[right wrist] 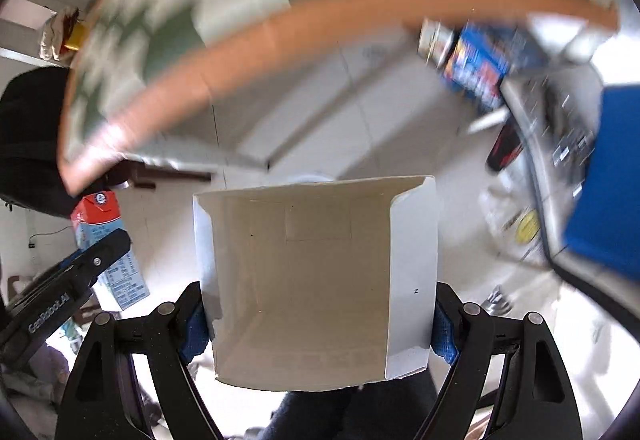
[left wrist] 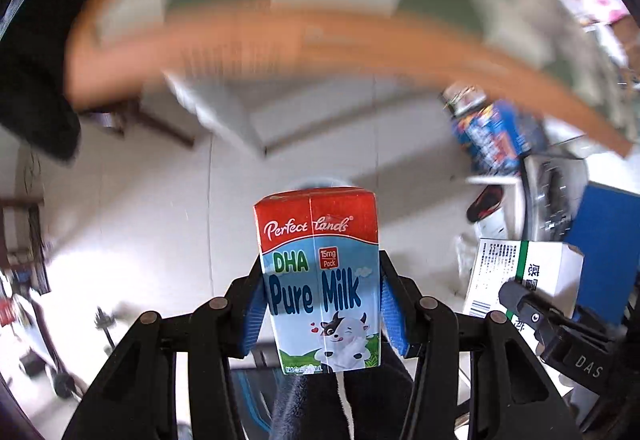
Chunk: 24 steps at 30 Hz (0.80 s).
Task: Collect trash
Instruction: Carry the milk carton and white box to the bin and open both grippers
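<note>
1. Milk carton (left wrist: 320,280): it stands upright between the blue pads of the left tongs (left wrist: 322,304), which are clamped on its two sides, red top farthest from the camera.
2. Box (right wrist: 316,280): an open white card box, its plain inside facing the right wrist camera, pinched at both side walls by the right tongs (right wrist: 320,324).
3. In the left view the same box (left wrist: 524,280) shows to the right, with green stripe and printed text, held by the other tongs.
4. In the right view the carton (right wrist: 108,252) shows to the left, just beside the box.
5. Both pieces hang over a pale tiled floor (left wrist: 160,207).
6. Far off, blurred, runs the bench (right wrist: 320,19), orange-edged with a green-checked top.
7. A blue can (right wrist: 472,67) lies blurred at far right, near a blue bin (right wrist: 612,175).
</note>
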Each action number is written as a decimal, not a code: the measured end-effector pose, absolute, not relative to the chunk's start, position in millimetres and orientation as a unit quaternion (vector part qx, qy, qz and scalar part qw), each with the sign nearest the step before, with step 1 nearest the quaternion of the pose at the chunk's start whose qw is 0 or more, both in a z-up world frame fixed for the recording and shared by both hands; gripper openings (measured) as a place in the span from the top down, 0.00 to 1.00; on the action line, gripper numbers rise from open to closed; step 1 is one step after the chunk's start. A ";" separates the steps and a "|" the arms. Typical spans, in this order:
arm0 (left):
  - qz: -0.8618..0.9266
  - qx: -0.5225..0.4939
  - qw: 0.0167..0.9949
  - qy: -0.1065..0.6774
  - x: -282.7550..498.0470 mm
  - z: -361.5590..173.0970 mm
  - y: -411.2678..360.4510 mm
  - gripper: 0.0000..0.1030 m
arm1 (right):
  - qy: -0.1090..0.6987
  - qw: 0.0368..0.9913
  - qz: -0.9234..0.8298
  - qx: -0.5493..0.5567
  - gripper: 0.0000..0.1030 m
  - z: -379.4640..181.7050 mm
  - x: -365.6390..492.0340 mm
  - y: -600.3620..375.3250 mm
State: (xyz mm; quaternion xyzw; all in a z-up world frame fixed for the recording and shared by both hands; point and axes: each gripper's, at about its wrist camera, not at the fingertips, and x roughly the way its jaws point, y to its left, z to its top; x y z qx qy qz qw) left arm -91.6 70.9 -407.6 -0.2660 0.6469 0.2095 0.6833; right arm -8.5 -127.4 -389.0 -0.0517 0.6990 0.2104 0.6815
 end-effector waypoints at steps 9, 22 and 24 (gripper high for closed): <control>0.197 -0.364 0.616 0.670 -94.7 -592.0 82.9 0.54 | 0.783 0.591 0.195 0.020 0.16 -611.9 -7.9 -138.8; 0.235 -0.384 0.596 0.665 -125.5 -666.9 113.8 0.02 | 0.809 0.547 0.212 0.034 0.00 -752.3 -1.2 -112.4; 0.249 -0.368 0.596 0.669 -133.0 -661.9 112.9 0.02 | 0.806 0.554 0.210 0.016 0.00 -753.7 -0.3 -111.7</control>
